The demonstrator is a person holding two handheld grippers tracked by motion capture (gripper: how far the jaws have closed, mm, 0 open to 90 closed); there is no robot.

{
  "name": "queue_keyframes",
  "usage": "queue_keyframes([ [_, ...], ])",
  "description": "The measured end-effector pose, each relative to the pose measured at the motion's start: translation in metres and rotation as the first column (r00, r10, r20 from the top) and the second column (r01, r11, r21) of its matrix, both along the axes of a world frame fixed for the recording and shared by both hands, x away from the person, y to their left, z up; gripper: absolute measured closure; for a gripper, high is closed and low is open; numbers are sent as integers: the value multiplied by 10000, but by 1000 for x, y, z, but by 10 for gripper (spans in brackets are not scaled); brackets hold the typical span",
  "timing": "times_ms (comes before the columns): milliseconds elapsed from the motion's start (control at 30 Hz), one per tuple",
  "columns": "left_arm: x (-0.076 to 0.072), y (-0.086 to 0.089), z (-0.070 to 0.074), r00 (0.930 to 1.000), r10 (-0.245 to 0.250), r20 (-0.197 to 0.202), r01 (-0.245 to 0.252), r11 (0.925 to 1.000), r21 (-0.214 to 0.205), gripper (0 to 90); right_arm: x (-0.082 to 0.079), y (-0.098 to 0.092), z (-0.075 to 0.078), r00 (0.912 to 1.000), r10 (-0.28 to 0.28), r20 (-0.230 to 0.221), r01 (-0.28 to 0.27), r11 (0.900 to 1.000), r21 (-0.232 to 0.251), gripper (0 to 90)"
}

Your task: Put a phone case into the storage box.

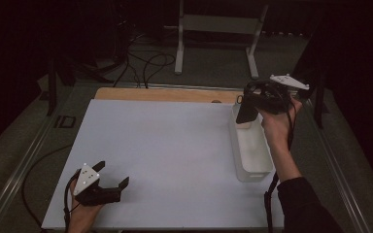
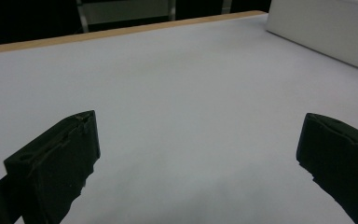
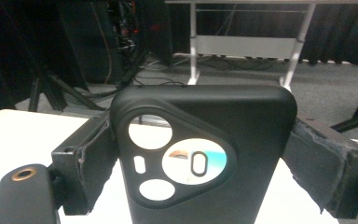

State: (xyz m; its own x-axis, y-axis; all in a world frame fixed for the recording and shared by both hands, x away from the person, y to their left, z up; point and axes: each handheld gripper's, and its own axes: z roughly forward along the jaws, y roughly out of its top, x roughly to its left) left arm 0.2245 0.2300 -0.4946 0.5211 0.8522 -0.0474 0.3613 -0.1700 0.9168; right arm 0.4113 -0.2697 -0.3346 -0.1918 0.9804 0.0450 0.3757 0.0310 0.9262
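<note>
A black phone case (image 3: pixel 205 154) is held upright above the far end of the white bin (image 1: pixel 252 145), clamped across its side edges by the right gripper (image 1: pixel 252 104). It is judged light, flexible and smooth, best pinched at the edges. Its lower end is cut off in the right gripper view. The left gripper (image 1: pixel 108 180) is rested open on the tabletop (image 1: pixel 165 145), its fingers (image 2: pixel 56 158) wide apart

Black phone case (image 3: pixel 205 154), upright, above bin (image 1: pixel 252 167)
</note>
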Motion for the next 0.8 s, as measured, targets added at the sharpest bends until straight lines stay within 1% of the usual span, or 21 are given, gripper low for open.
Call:
queue_keyframes([
  [200,0,1,1,10000,23,21,-23,10000,-20,0,8,-4,-5,9993,-343,-155,343,9994,15,135],
  [300,0,0,1,10000,13,27,-13,10000,-21,0,13,-5,-10,9980,-548,-303,549,9985,25,135],
  [400,0,0,1,10000,21,32,-21,10000,-34,0,18,-7,-15,9964,-707,-467,714,9974,138,135],
  [667,0,2,1,10000,73,37,-73,9999,-73,0,31,-6,-28,9919,-974,-814,983,9951,67,134],
  [800,0,1,1,10000,66,33,-65,10000,-54,0,32,-6,-29,9917,-980,-830,986,9951,25,134],
])
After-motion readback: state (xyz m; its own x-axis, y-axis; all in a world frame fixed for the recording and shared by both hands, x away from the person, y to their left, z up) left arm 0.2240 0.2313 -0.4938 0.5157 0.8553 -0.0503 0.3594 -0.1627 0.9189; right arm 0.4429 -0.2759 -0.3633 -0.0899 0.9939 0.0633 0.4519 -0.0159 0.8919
